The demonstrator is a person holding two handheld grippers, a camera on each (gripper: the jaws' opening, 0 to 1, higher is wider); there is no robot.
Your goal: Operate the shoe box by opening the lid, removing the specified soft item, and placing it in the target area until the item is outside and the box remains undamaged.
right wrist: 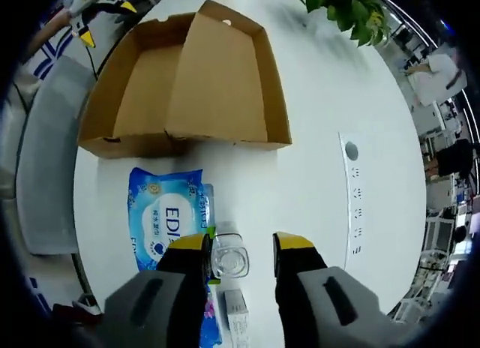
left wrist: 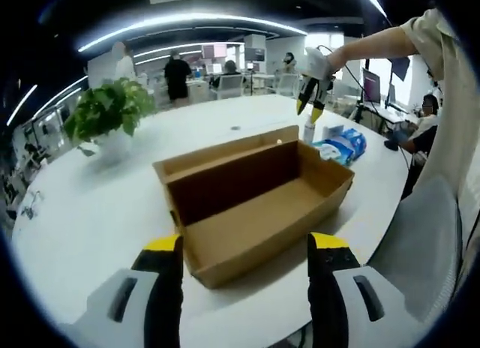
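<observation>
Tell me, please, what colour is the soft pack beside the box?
Blue soft pack, white lettering; clearest in the right gripper view.

White round surface point(left wrist: 97, 213) under my view, wide and bare toward near edge. Potted green plant point(left wrist: 109, 112) on it, far left in my left gripper view; leaves at top of my right gripper view. Small clear bottle point(right wrist: 229, 259) upright below me, touching blue pack's edge. Grey strip with sockets point(right wrist: 352, 202) set flush in surface, well apart from bottle. Grey chair point(left wrist: 424, 235) at surface edge. People point(left wrist: 178, 76) standing at desks beyond; monitors point(left wrist: 370, 85) at right. Ceiling light strips point(left wrist: 187, 22) overhead.
</observation>
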